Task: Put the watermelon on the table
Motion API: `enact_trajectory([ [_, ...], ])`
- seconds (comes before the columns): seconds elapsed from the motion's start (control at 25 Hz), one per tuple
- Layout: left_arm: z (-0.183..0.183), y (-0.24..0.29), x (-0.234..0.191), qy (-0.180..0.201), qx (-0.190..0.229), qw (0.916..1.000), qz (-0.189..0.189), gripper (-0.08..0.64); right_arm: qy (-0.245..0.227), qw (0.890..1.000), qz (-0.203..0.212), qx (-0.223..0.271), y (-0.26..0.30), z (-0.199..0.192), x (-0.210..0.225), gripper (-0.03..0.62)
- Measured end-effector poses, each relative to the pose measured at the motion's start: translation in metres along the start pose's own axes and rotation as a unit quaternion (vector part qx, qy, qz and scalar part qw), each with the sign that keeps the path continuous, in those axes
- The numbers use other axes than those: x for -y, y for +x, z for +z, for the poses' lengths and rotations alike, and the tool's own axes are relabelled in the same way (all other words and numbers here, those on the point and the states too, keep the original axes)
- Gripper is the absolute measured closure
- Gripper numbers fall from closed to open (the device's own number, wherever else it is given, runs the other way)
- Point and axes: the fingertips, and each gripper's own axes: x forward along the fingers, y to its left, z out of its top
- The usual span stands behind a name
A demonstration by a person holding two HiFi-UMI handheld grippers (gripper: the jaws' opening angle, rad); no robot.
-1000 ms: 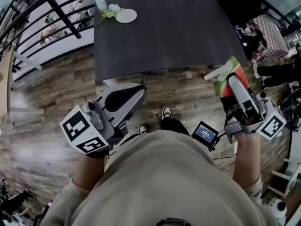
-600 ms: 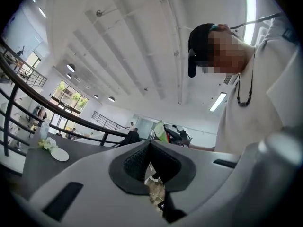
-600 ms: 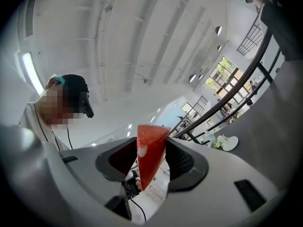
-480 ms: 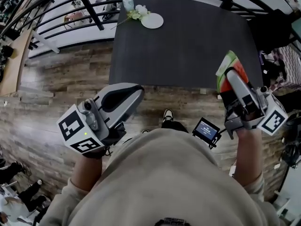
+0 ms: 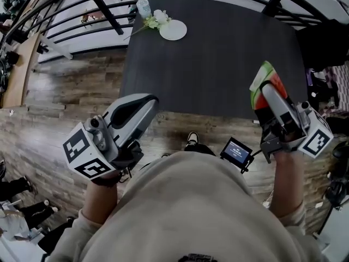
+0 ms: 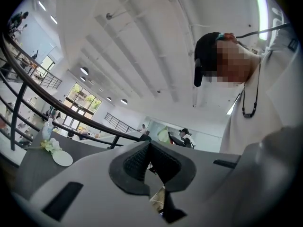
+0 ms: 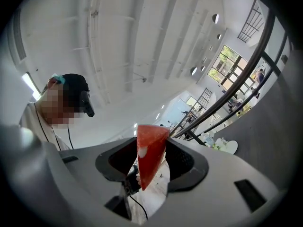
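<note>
A watermelon slice (image 5: 261, 84), red flesh with a green rind, is clamped in my right gripper (image 5: 267, 94) over the near right edge of the dark table (image 5: 218, 53). The right gripper view shows the red wedge (image 7: 149, 155) pinched between the two black pads, point downward. My left gripper (image 5: 133, 109) hangs over the wooden floor just short of the table's near left corner. In the left gripper view its pads (image 6: 137, 162) meet at the front with nothing between them.
At the table's far left corner stand a white plate (image 5: 173, 30), a small bunch of flowers (image 5: 155, 19) and a clear bottle (image 5: 143, 7). A black railing (image 5: 101, 4) runs behind the table. A small screen (image 5: 237, 152) hangs at the person's waist.
The table has come closer in the view. Both grippers have moved forward; the watermelon slice, earlier over the floor, now overlaps the table's near right edge.
</note>
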Motion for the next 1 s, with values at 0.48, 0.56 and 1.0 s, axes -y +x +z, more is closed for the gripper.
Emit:
enact_trajectory([
  [0.48,0.013,0.069,-0.013,0.025,-0.046,0.9974,0.05,0.558,0.043,0.999,0.016,-0.002,-0.025,0.042,0.076,0.394],
  [0.56,0.017,0.074,-0.015,0.022,-0.047,0.9974,0.05,0.558,0.048,0.999,0.017,0.005,-0.026,0.046,0.078,0.394],
  [1.0,0.034,0.141,-0.079,0.021,-0.06,0.9971,-0.041,0.558,0.031,0.998,-0.043,0.04,-0.02,0.068,0.111,0.394],
])
